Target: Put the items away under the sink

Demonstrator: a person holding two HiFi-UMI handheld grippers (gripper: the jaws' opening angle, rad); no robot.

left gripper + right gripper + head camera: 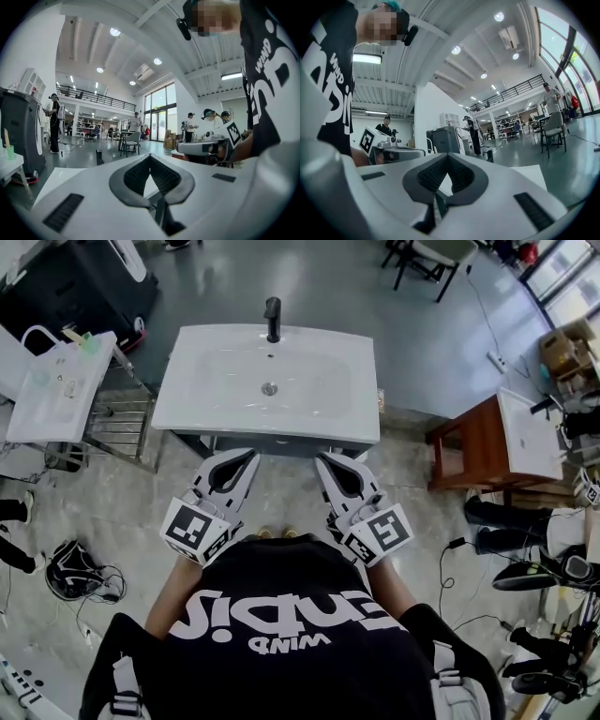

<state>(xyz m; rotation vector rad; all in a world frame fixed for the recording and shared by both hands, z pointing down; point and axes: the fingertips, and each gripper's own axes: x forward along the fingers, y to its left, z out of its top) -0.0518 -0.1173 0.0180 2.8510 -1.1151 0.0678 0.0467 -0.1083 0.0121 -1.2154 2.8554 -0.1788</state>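
Light was bright, even: ceiling lamps (115, 32) + big windows (574, 51) far right. Soft sheen on grey floor (319, 282), shadows weak. Heavy fisheye bend, dark corners in gripper views; near fgnd was soft.

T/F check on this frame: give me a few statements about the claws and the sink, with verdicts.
1. The left claw is shut with nothing in it. True.
2. The right claw grips a bottle. False: it is shut and holds nothing.
3. The faucet on the sink is black. True.
4. A cup stands in the sink basin. False: only the drain shows there.
5. In the head view, both claws hang over the sink basin. False: they are in front of its near edge, on the person's side.
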